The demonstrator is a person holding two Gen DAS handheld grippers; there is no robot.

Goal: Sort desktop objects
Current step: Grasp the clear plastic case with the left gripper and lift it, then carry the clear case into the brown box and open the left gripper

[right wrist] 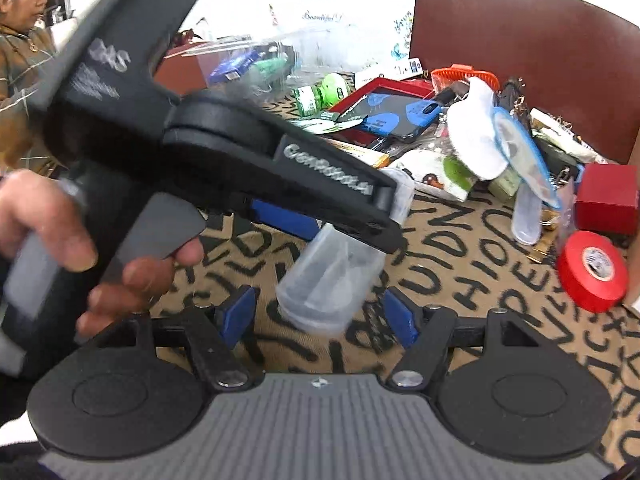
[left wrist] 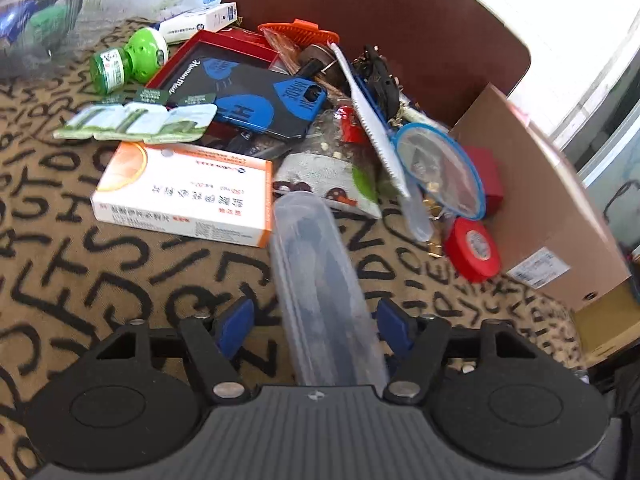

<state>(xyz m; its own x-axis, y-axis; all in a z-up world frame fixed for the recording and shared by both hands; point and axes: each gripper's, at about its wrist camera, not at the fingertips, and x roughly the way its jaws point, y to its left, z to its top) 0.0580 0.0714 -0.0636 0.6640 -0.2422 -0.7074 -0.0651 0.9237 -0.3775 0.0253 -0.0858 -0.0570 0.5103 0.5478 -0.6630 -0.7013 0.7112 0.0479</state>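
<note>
Left gripper (left wrist: 316,320): jaws apart, blue pads (left wrist: 236,320) well clear on either side of a translucent plastic case (left wrist: 320,280) that runs lengthwise up the centre of the left wrist view; dark contents show through it. Whether the pads touch the case cannot be told. In the right wrist view the left gripper (right wrist: 384,216) crosses from upper left towards centre, the person's hand (right wrist: 100,264) on its handle at left, and the case (right wrist: 332,280) hangs tilted under its tip, above the table (right wrist: 440,320).

Right gripper (right wrist: 316,316): jaws apart, nothing between the pads (right wrist: 400,316); the lower end of the case is just above the gap.

The table carries a tan cloth printed with black letters. Clutter in the upper half of the left wrist view:
- white-and-orange medicine box (left wrist: 184,192), centre left
- black-and-blue phone case (left wrist: 256,100) on a red tray
- green bottle (left wrist: 128,60), upper left
- red tape roll (left wrist: 472,248), right, beside a cardboard box (left wrist: 540,220)
- blue-rimmed clear round pouch (left wrist: 440,168), right of centre
</note>
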